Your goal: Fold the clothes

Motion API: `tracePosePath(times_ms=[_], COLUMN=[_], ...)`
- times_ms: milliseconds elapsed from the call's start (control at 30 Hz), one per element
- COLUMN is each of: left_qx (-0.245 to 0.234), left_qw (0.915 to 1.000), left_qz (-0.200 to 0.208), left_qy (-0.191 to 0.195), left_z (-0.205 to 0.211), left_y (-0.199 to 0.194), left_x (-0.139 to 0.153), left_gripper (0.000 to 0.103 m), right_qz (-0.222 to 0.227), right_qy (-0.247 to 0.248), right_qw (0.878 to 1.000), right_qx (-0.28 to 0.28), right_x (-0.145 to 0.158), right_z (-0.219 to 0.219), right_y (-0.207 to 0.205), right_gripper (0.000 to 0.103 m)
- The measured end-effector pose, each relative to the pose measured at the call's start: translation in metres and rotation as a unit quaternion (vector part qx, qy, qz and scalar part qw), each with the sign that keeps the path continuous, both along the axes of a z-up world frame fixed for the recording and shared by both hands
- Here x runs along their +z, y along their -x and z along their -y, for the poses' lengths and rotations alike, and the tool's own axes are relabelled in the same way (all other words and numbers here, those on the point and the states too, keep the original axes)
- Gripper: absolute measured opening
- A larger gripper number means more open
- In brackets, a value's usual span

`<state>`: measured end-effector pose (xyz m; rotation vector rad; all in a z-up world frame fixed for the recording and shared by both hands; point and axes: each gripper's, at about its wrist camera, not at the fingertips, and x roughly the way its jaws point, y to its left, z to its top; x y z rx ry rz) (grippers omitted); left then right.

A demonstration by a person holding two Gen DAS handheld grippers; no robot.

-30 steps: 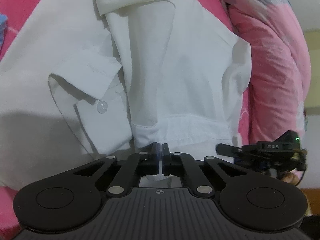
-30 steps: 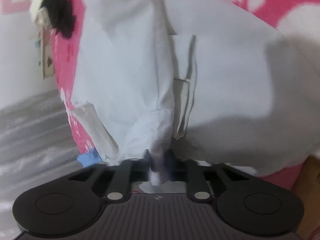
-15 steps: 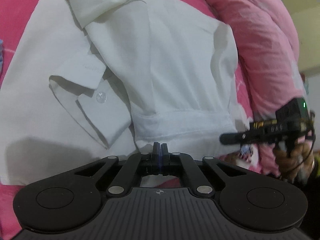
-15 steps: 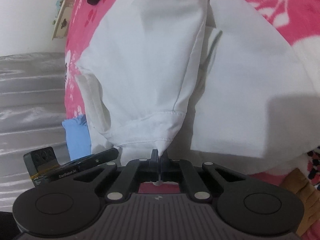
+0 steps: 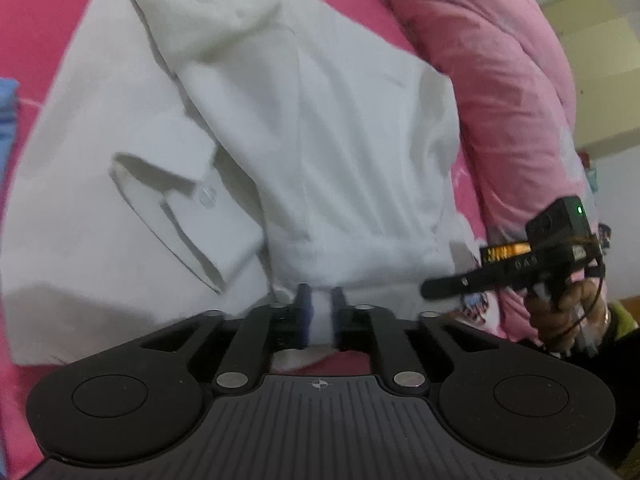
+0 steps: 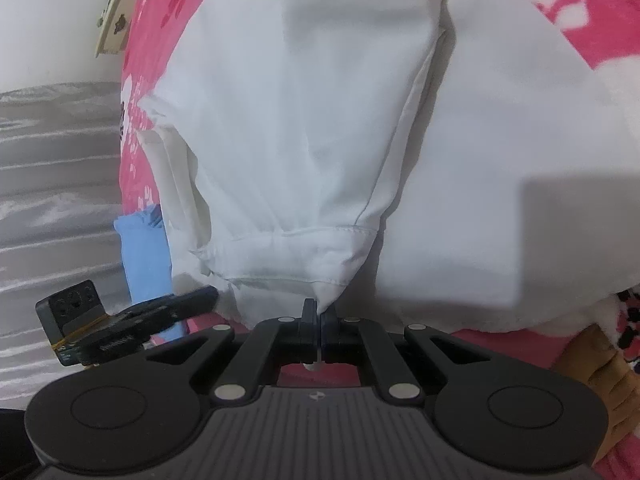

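Shirt: white, it lies spread on the pink cover and fills the middle of both wrist views.
Left gripper: at 6 o'clock in the left view. Its jaws have just been opening and now stand a little apart. A white fold of the shirt hem is between them; the picture is blurred there, so I cannot tell if the pads press on it.
Right gripper: at 6 o'clock in the right view. Its jaws are together and pinch a thin corner of the shirt hem; a small white tip shows below the pads.
Hem edge: in the right view the stitched hem runs from 8 o'clock to 4 o'clock just above the jaws and comes down to a point at the pinch.
Cuff: at 9 o'clock in the left view, folded on the shirt, with a clear button.
Quilt: pink, rolled, along the shirt's edge from 1 to 3 o'clock in the left view, close beside the cloth.
Blue cloth: at 8 o'clock in the right view, touching the shirt's side edge.
Open room: a strip of cover is bare at 11 o'clock in the left view, and more at 1 o'clock in the right view.
Other gripper seen: the right one appears at 3 o'clock in the left view, in a hand; the left one appears at 8 o'clock in the right view.
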<state>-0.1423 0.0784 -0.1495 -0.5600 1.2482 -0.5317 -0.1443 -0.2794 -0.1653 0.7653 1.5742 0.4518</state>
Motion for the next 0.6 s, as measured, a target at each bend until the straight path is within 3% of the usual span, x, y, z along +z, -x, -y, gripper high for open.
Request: tracePosePath(times_ms=[133,200,433,533,600], left_qx=[-0.013,-0.019,-0.005,-0.001,0.006], left_qw=[0.9996,0.999,0.9997,0.9993,0.9992], left_qz=[0.019,0.024,0.011,0.023,0.023], left_qy=[-0.019,-0.032,-0.022,-0.03,-0.033], left_z=[0.003,0.009,0.007,0.012,0.011], left_y=[0.0,0.0,-0.001,0.002,0.003], left_x=[-0.002,-0.006,-0.019,-0.019,-0.017], left_gripper=[0.023,0.032,0.033,0.027,0.01], right_qz=[0.002,0.005,0.005,0.01,0.018], right_qy=[-0.002,-0.002,-0.003,-0.001,0.003], right_qw=[1.0,1.0,1.0,1.0,1.0], right_qx=[-0.007,-0.008,-0.012,-0.01,-0.005], right_x=[0.0,0.001,-0.001,-0.001,0.001], right_z=[0.003,0.002,0.0,-0.002,-0.004], right_y=[0.001,0.001,0.0,0.0,0.0], right_gripper=[0.002,0.002,0.002,0.002,0.002])
